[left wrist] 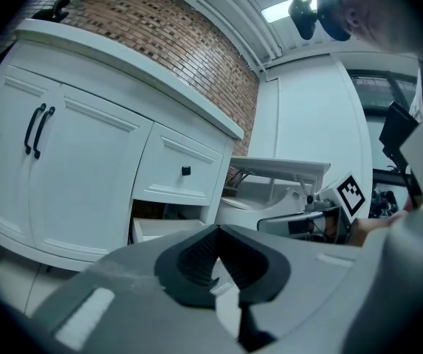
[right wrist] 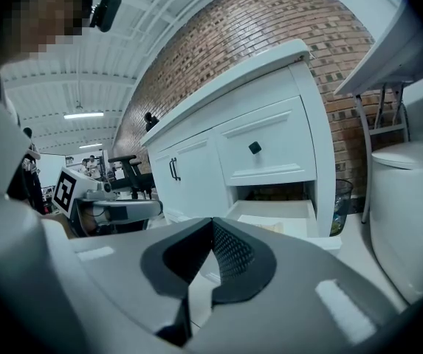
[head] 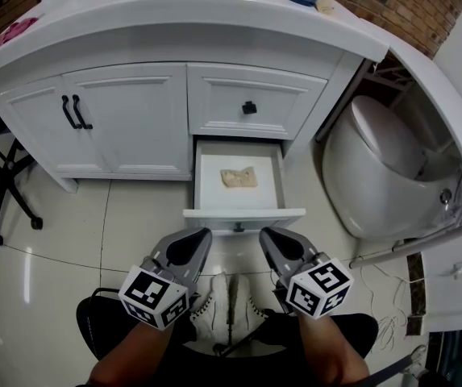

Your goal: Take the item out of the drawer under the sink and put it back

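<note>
The lower drawer (head: pixel 244 215) of the white vanity stands pulled out. A crumpled tan item (head: pixel 238 177) lies on its white floor. My left gripper (head: pixel 203 235) and right gripper (head: pixel 265 234) hover side by side just in front of the drawer front, both shut and holding nothing. In the left gripper view the jaws (left wrist: pixel 217 231) meet at the tip, with the open drawer (left wrist: pixel 159 228) beyond at the left. In the right gripper view the jaws (right wrist: pixel 211 224) are also closed, and the drawer (right wrist: pixel 289 211) with the tan item (right wrist: pixel 272 227) lies straight ahead.
Above the open drawer is a closed drawer with a black knob (head: pixel 249 107). Two cabinet doors with black handles (head: pixel 76 112) are to the left. A white toilet (head: pixel 380 168) stands right of the vanity, an office chair (head: pixel 5 180) at far left. Cables (head: pixel 385 301) lie on the tiled floor.
</note>
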